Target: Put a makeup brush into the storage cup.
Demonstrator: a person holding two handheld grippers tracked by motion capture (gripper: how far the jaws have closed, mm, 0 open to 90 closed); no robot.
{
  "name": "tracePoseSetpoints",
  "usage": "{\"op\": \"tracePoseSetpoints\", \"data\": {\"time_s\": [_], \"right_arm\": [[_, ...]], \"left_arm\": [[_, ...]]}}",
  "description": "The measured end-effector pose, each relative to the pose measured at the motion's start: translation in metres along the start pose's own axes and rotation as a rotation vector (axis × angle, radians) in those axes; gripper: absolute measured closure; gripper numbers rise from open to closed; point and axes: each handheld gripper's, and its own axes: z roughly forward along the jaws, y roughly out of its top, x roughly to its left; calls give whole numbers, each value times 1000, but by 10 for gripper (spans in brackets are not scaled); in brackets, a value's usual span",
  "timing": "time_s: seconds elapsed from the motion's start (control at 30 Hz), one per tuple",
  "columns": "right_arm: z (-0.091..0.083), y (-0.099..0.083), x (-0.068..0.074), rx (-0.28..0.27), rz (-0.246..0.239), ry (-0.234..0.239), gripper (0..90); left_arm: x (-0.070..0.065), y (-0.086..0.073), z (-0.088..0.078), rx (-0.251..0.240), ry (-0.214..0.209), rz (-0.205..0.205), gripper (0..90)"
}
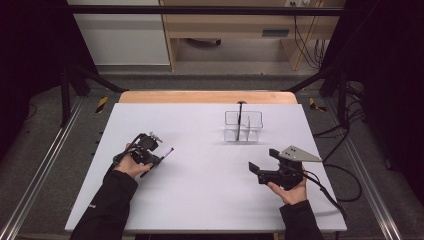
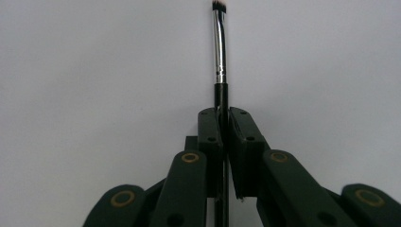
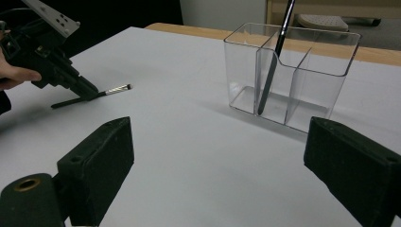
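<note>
A thin make-up brush [image 2: 219,47] with a black handle, silver ferrule and dark bristles lies low over the white table. My left gripper [image 2: 225,116] is shut on its handle, and the bristle end sticks out past the jaws. In the high view this gripper [image 1: 157,159] is at the table's left, with the brush [image 1: 168,151] pointing right and away. My right gripper [image 1: 262,160] rests at the right with its jaws wide open and nothing between them [image 3: 217,142]. A clear divided holder [image 1: 243,126] stands beyond it, with a second brush [image 3: 274,56] leaning in one compartment.
The white tabletop [image 1: 200,200] stretches between the two hands. A wooden edge [image 1: 207,96] runs along the far side. Black frame rails flank the table, and cables [image 1: 345,180] trail off to the right. Wooden furniture stands on the floor beyond.
</note>
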Motion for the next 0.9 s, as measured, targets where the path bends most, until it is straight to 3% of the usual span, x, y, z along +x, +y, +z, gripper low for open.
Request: {"op": "tracePoseSetpoints", "data": {"time_s": [0.23, 0.6, 0.9], "right_arm": [[1, 0, 0, 5, -1, 2, 97], [1, -1, 1, 7, 0, 3, 98], [2, -1, 1, 9, -1, 2, 98]], "left_arm": [[0, -2, -5, -13, 3, 13, 835], [-15, -8, -27, -110, 16, 43, 835], [-26, -14, -36, -188, 3, 28, 835]]}}
